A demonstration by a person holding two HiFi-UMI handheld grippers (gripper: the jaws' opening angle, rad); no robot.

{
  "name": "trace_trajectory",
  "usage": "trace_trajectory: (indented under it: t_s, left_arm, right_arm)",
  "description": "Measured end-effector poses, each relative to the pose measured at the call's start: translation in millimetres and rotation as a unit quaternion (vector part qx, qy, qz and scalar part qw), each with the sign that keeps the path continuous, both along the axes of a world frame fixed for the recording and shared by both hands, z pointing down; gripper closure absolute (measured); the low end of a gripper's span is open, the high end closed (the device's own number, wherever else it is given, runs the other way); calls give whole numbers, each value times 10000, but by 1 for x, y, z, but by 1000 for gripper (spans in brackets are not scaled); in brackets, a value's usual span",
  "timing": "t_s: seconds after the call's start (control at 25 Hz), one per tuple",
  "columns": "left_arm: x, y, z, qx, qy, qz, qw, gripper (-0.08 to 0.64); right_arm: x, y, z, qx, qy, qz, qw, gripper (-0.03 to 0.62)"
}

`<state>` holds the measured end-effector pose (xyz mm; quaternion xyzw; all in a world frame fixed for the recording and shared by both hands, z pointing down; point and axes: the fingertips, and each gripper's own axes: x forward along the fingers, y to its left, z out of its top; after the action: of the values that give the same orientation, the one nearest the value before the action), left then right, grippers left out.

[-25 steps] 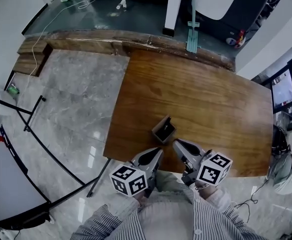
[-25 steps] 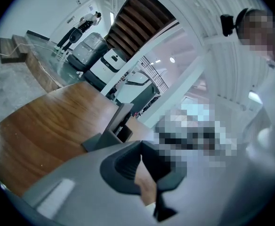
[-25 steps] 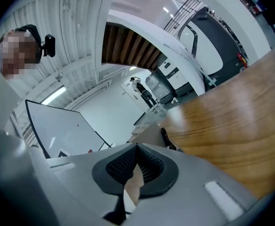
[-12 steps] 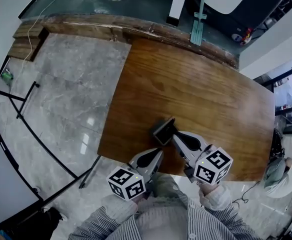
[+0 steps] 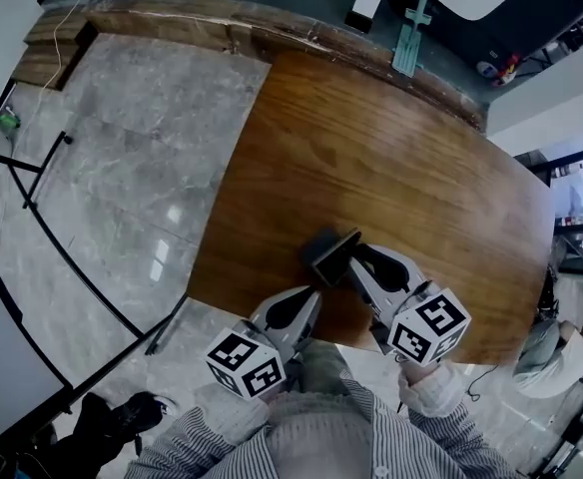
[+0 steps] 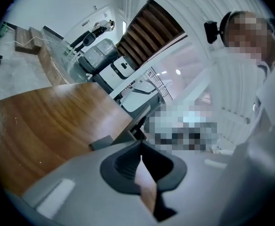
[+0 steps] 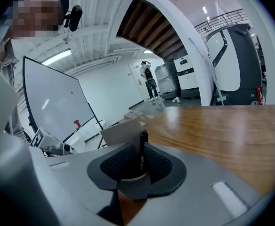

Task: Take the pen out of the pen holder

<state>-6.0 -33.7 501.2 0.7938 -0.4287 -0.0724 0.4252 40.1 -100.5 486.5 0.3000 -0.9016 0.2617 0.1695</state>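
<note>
Looking at the pen (image 7: 141, 149), is it out yet?

No. It stands upright in the pen holder (image 5: 323, 252), which sits on the table (image 5: 401, 158) close to the near edge.

What has the right gripper (image 5: 349, 259) got?

It is at the holder, its jaws only a narrow gap apart, with the pen standing in that gap. The pen lies against one pad. A dark sliver shows on its other side, so I judge the grip not yet closed.

And the left gripper (image 6: 140, 149)?

Jaws pressed together on nothing, at the near edge just left of the holder and not touching it.

So what remains?

Nearly everything, I think. The reach is done, but the pinch, the lift clear of the holder and any setting down are left.
</note>
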Motion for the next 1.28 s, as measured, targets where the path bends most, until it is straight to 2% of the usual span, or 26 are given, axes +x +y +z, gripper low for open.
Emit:
trace_trajectory:
  t_s: [0.48, 0.6, 0.68, 1.04, 1.28]
  left_arm:
    - [-4, 2, 12, -272, 217, -39, 9994, 552]
    - [-5, 1, 14, -286, 212, -56, 9994, 552]
    - [-6, 1, 14, -280, 213, -74, 9994, 552]
    - [-5, 0, 12, -245, 196, -46, 9995, 552]
    - [-6, 1, 3, -167, 17, 54, 9998, 552]
  right_arm:
    - [-6, -15, 7, 69, 96, -9, 9999, 488]
    - [-6, -16, 8, 46, 121, -18, 9999, 495]
    - [-7, -17, 9, 63, 144, -10, 9999, 529]
    - [-6, -16, 7, 57, 89, 15, 9999, 537]
    - [-4, -14, -7, 73, 2, 91, 9999, 538]
